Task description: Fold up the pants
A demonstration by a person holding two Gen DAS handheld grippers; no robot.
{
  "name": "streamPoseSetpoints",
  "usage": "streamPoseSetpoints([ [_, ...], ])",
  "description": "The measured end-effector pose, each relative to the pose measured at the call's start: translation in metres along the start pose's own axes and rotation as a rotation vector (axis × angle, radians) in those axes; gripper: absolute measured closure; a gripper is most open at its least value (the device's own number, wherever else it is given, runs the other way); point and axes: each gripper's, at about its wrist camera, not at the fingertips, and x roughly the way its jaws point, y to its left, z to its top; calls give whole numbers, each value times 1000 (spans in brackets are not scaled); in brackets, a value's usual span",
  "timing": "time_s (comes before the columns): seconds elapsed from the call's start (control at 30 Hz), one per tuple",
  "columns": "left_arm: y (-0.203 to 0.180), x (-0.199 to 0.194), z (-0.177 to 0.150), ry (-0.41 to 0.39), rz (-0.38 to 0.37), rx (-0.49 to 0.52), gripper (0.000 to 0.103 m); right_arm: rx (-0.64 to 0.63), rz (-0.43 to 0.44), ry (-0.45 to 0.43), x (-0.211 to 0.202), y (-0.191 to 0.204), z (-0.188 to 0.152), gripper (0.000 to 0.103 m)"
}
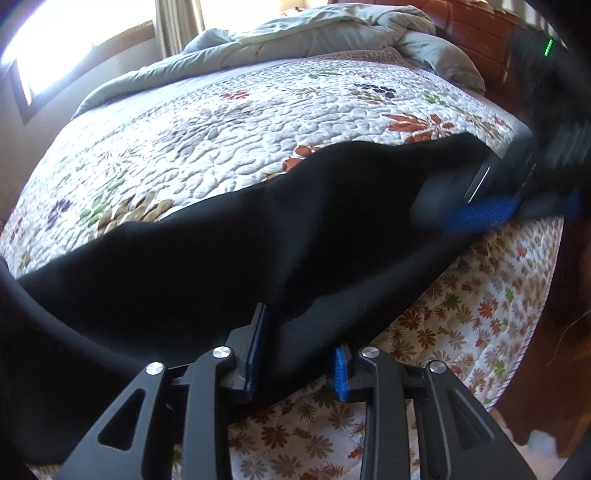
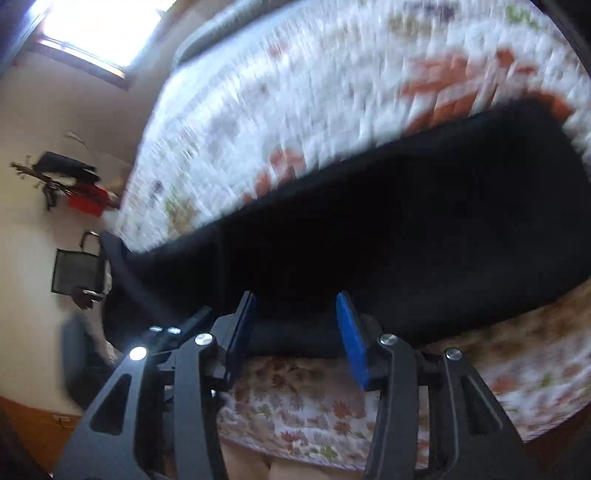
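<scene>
Black pants (image 1: 258, 236) lie along the near edge of a bed with a floral quilt (image 1: 221, 122). My left gripper (image 1: 301, 354) has its blue-padded jaws apart, with the pants' near edge lying between them. My right gripper shows in the left wrist view (image 1: 476, 210) at the pants' right end, blurred, its blue pad against the cloth. In the right wrist view the right gripper (image 2: 295, 328) stands open with the black pants (image 2: 388, 229) just in front of its fingertips. That view is motion-blurred.
A rumpled grey comforter (image 1: 314, 33) lies at the far side of the bed. A wooden headboard (image 1: 476, 33) stands at the right. The mattress side with a flower print (image 1: 443, 332) drops below the pants. A wall with hung items (image 2: 74, 184) is left.
</scene>
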Motion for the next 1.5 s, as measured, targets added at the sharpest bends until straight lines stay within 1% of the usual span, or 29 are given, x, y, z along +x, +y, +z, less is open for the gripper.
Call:
streamPoseSetpoints([
  [0.03, 2, -6, 0, 12, 0, -14, 60, -14, -33, -12, 8, 2, -4, 57],
  [0.07, 5, -11, 0, 14, 7, -23, 50, -40, -53, -41, 10, 6, -6, 55],
  [0.1, 11, -20, -2, 14, 22, -52, 44, -53, -60, -43, 10, 8, -5, 53],
  [0.13, 17, -27, -2, 16, 27, -83, 35, -69, -75, -41, 11, 12, -5, 53],
  [0.17, 26, -34, -3, 14, 26, -131, 30, -80, -87, -37, 11, 14, -4, 53],
  [0.2, 37, -40, -3, 13, 27, -183, 29, -82, -94, -35, 13, 15, -4, 53],
  [0.23, 54, -46, -2, 25, 53, -249, 29, -74, -94, -37, 14, 15, -3, 53],
  [0.27, 64, -48, 0, 31, 70, -277, 29, -70, -98, -38, 16, 17, -1, 53],
  [0.37, 105, -54, 9, 53, 197, -373, 26, -94, -125, -41, 22, 26, -1, 53],
  [0.43, 132, -55, 12, 77, 224, -454, 26, -107, -138, -45, 24, 30, -1, 52],
  [0.5, 156, -54, 13, 97, 198, -533, 26, -98, -129, -45, 28, 32, 2, 51],
  [0.53, 167, -52, 14, 103, 174, -565, 26, -98, -125, -45, 23, 25, -15, 51],
  [0.57, 175, -49, 17, 109, 160, -589, 26, -98, -123, -44, 23, 25, -15, 51],
  [0.77, 198, -39, 38, 153, 149, -624, 25, -102, -114, -45, 18, 19, -18, 51],
  [0.83, 201, -29, 44, 207, 153, -624, 22, -97, -108, -45, 16, 17, -19, 51],
  [0.87, 203, -23, 46, 243, 152, -622, 22, -97, -107, -46, 16, 16, -19, 51],
  [0.97, 208, -8, 48, 310, 137, -624, 22, -101, -105, -49, 15, 15, -20, 51],
  [1.0, 209, -6, 49, 323, 135, -624, 23, -101, -104, -50, 15, 15, -20, 51],
  [1.03, 211, -4, 48, 333, 119, -630, 28, -100, -102, -50, 14, 14, -20, 51],
  [1.07, 213, -3, 46, 341, 110, -641, 42, -97, -98, -49, 14, 13, -20, 51],
  [1.1, 215, -4, 44, 344, 108, -651, 50, -95, -94, -48, 14, 13, -20, 51],
  [1.13, 217, -6, 42, 339, 105, -658, 63, -92, -90, -48, 13, 12, -20, 51],
  [1.2, 217, -13, 36, 318, 80, -653, 75, -88, -80, -46, 13, 9, -19, 51],
  [1.23, 217, -22, 30, 291, 68, -660, 81, -86, -75, -46, 12, 9, -19, 51],
  [1.3, 216, -40, 15, 223, 45, -695, 87, -81, -65, -44, 11, 7, -19, 51],
  [1.33, 212, -50, 3, 181, 29, -716, 94, -80, -61, -43, 10, 6, -18, 51],
  [1.4, 203, -66, -20, 116, 49, -737, 94, -82, -61, -42, 10, 6, -18, 51],
  [1.43, 194, -74, -38, 70, 67, -740, 94, -83, -63, -42, 9, 6, -18, 51],
  [1.5, 185, -76, -63, 29, 75, -768, 94, -93, -80, -41, 9, 8, -18, 51],
])
